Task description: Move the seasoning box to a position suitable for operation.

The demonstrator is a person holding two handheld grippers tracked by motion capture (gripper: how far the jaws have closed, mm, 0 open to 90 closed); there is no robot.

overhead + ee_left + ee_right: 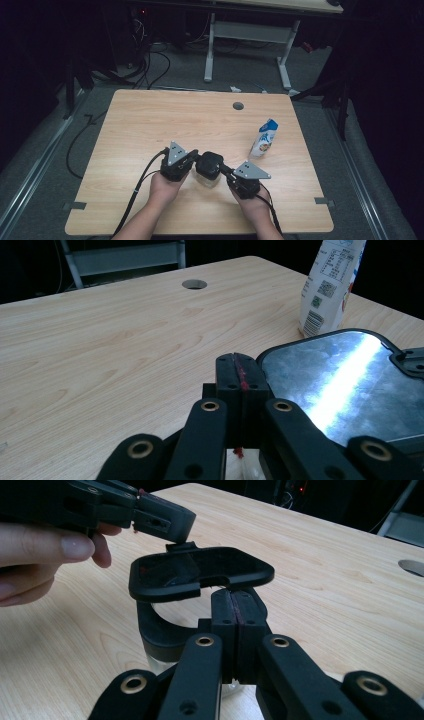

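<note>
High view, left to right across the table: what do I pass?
Left gripper → black-lidded container → right gripper → milk carton.

floor (190,70): grey carpet | white-legged desk (247,32) behind | surroundings dark

High view: looking forward and down from above person's side, taking in whole table (150,125), floor, second desk beyond.

Left gripper view: riding low, close above tabletop, looking along closed jaws toward far edge; grommet hole (194,284) and milk carton (332,285) lying ahead, container lid (345,385) filling near right.

Right gripper view: riding close, facing across table at left gripper (150,515) just above same lid (200,572).

Shared: lid, carton, hole, tabletop.
</note>
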